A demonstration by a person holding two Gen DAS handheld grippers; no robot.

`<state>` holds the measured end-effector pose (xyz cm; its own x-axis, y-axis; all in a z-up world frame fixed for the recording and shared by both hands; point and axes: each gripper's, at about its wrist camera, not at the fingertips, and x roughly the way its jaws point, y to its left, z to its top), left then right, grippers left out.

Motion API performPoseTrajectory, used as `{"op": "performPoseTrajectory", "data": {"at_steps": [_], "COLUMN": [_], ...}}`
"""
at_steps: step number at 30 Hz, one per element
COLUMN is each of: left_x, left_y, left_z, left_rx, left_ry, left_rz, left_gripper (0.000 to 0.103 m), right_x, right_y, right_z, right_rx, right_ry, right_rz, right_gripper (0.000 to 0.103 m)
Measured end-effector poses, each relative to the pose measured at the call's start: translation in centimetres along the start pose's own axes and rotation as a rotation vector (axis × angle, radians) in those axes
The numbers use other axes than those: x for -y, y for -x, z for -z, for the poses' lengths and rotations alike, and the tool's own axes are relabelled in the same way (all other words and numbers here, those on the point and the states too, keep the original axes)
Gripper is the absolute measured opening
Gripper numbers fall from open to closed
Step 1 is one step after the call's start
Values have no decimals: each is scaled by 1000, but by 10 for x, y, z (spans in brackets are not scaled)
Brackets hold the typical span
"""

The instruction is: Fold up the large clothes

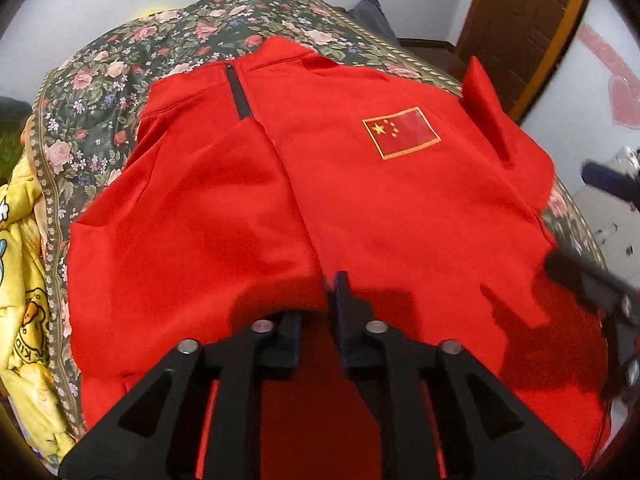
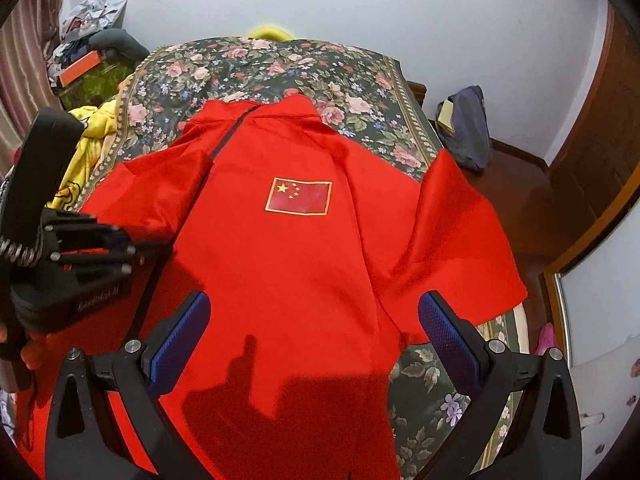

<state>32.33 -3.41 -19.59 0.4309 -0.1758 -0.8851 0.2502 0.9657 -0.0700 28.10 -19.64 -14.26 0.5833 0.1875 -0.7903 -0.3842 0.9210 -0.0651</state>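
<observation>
A large red jacket (image 1: 320,184) with a flag patch (image 1: 401,132) and a dark zip lies front up on the floral bedspread (image 1: 104,92). My left gripper (image 1: 324,296) is shut on a fold of the jacket's red cloth near its lower middle. In the right wrist view the jacket (image 2: 288,264) fills the middle, one sleeve (image 2: 460,236) spread to the right. My right gripper (image 2: 314,340) is open, its blue pads (image 2: 448,344) wide apart just above the jacket's lower part, holding nothing. The left gripper (image 2: 132,252) shows at the left of that view.
A yellow garment (image 1: 24,300) lies at the bed's left side. A dark bag (image 2: 468,128) sits beyond the bed's right edge, by a wooden door (image 2: 592,152). Clutter and boxes (image 2: 84,52) stand at the far left. The bedspread (image 2: 280,68) continues beyond the collar.
</observation>
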Motion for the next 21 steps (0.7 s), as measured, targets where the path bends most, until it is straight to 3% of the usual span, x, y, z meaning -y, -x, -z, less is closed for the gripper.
{"op": "performPoseTrajectory", "data": {"at_steps": [2,3,8,12,16,21], "left_x": [-8,-13,-53,-98,-141,-183], "left_y": [12,20,65,92,96,77], "left_z": [8,12,32,55,82,118], "left_rx": [15,33,130,179,152,76], "left_ry": [6,15,83,142,201,281], "left_rz": [-2,-8,-40,-121,-187,-218], "left_gripper": [43,45,46,50,51,51], "right_x": [-8,-11,-41,-75,-113,-160], "right_y": [3,5,12,12,1,-25], "right_z": [-4,-6,-18,-30,-38,-40], "right_rx": [6,10,30,32,22,-13], "right_ry": [22,33,94,160,237,356], "right_rz": [3,3,-32,-67,-102,-109], "right_gripper": [103,103,103,103,103,102]}}
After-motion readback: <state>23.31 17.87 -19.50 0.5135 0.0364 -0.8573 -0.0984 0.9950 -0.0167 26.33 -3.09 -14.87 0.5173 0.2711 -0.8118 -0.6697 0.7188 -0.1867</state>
